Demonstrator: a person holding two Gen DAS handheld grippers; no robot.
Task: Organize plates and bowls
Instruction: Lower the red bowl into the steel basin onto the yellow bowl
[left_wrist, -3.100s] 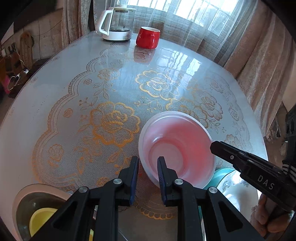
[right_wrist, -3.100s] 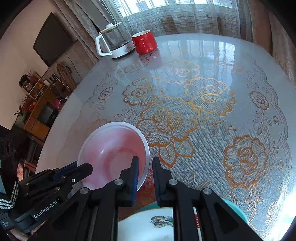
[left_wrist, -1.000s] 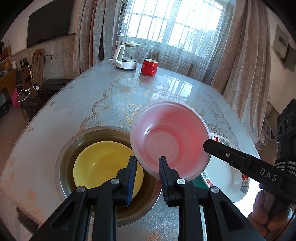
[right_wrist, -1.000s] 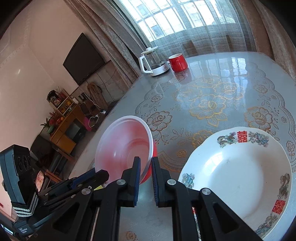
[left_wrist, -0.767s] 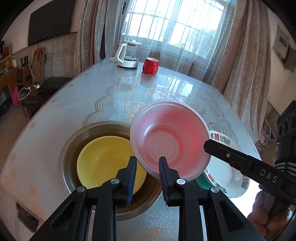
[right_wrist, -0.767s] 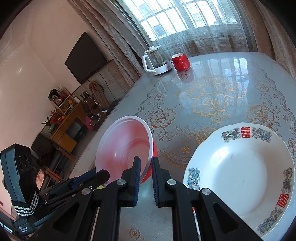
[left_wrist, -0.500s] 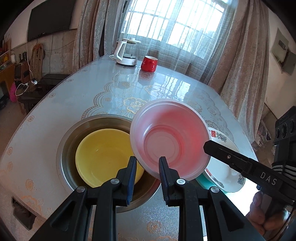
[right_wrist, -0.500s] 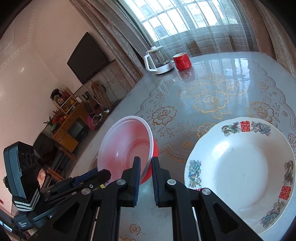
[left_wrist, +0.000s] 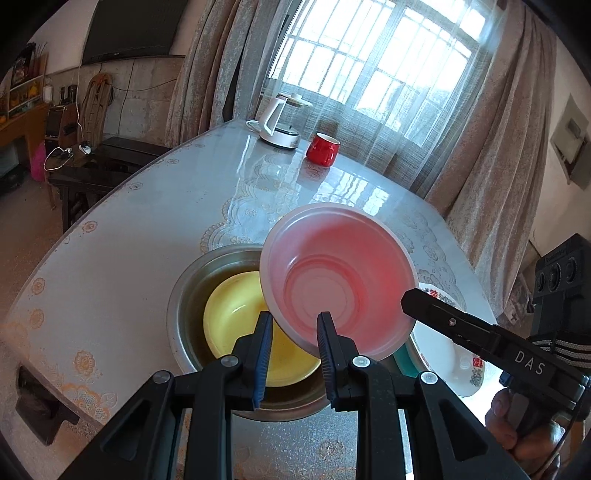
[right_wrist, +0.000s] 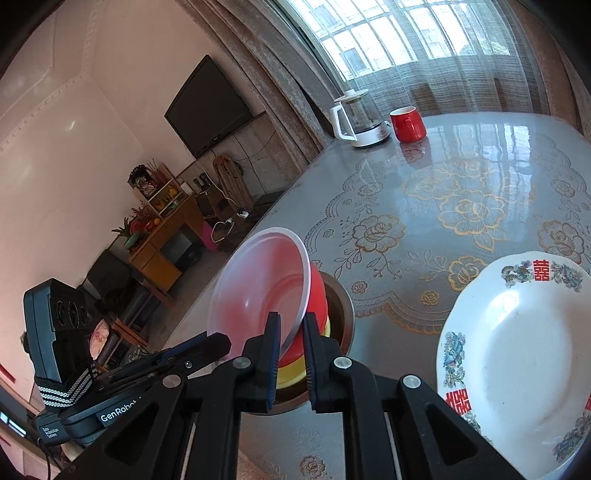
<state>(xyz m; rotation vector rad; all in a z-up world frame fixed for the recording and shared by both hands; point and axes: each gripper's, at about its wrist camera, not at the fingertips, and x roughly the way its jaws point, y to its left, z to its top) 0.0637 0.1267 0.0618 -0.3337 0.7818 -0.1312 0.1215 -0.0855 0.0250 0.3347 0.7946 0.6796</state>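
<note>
From the left wrist view, the left claw (left_wrist: 293, 332) pinches the near rim of the pink plastic bowl (left_wrist: 338, 284), holding it tilted in the air above the steel basin (left_wrist: 188, 291) and the yellow bowl (left_wrist: 232, 314) inside it, while the right claw (left_wrist: 410, 301) comes in at the bowl's right edge. From the right wrist view, the right claw (right_wrist: 291, 328) is pressed together on the bowl's (right_wrist: 258, 291) thin rim, with the white patterned plate (right_wrist: 517, 354) to the right on the worktop (right_wrist: 461, 177). It looks light, thin and slightly flexible, likely slick, so I'd judge the rim the only sensible hold, and two opposed rim grips should stop it twisting.

Tilted red bowl (left_wrist: 338, 275) above yellow bowl (left_wrist: 236, 314), white plate (right_wrist: 517, 350) beside.
</note>
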